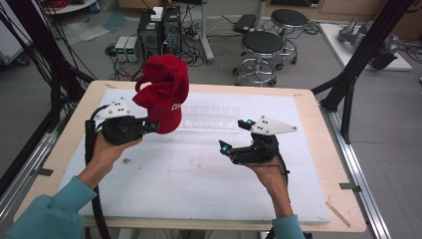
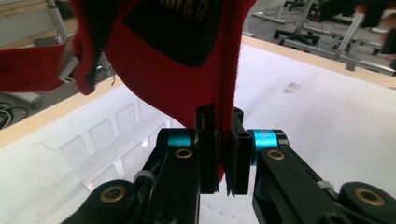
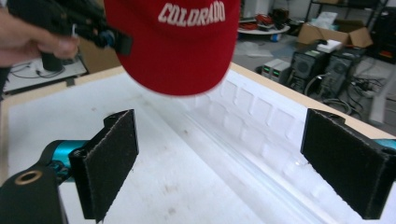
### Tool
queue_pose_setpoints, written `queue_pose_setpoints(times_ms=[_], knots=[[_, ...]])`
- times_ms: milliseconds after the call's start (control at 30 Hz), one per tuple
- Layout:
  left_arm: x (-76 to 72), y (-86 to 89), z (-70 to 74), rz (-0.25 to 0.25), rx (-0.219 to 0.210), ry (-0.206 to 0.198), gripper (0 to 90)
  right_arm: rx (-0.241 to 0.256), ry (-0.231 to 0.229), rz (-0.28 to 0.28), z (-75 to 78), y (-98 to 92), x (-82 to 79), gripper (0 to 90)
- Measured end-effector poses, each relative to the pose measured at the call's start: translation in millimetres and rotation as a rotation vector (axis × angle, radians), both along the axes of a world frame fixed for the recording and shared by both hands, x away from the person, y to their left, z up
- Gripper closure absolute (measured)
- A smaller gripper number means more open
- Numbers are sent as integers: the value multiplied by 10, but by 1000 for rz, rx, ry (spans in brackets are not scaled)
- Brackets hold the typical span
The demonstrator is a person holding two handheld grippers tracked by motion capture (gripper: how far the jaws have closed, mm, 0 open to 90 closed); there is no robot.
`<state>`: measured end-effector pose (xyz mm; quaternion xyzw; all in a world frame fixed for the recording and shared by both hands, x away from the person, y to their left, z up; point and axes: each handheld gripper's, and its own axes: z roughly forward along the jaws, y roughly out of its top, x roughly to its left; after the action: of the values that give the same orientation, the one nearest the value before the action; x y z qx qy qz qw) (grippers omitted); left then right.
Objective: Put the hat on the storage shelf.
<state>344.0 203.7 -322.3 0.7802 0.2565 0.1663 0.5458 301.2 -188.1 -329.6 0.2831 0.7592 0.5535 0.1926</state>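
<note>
A red cap (image 1: 165,92) with white COLORADO lettering hangs in the air over the back left of the white foam board (image 1: 199,169). My left gripper (image 1: 155,126) is shut on the edge of the cap's brim (image 2: 226,140), with the red cloth pinched between its black jaws. The cap's brim (image 3: 180,60) points downward and its strap (image 2: 28,67) trails to the side. My right gripper (image 1: 234,135) is open over the middle right of the board, with its wide black pads (image 3: 109,158) apart and nothing between them.
A clear plastic tray (image 1: 211,118) with several compartments lies on the board behind the grippers. The wooden table edge (image 1: 318,149) frames the board. Stools (image 1: 261,55), computers (image 1: 159,30) and cables stand on the floor beyond the table.
</note>
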Motion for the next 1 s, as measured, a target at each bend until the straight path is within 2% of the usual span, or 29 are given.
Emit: queue_pose_setpoints(times_ms=[267,333,567,600,633,800,1000], knots=[[148,-31,-6,40,-3,-19,855,5,17,-57,-171,-274,-158,102],[186,-38,-20,57,3,-24,855,19,26,-81,-263,-390,-235,102],[306,-53,-65,105,12,-30,856,38,47,-126,-473,-585,-360,102],[321,-59,-73,112,13,-31,856,43,54,-142,-549,-642,-391,102],[334,-65,-82,118,15,-30,856,43,54,-142,-549,-642,-391,102],[386,-108,-123,140,39,-42,856,70,77,-170,-748,-766,-474,102],[440,-179,-180,175,47,-50,856,87,56,-190,-865,-841,-529,102]])
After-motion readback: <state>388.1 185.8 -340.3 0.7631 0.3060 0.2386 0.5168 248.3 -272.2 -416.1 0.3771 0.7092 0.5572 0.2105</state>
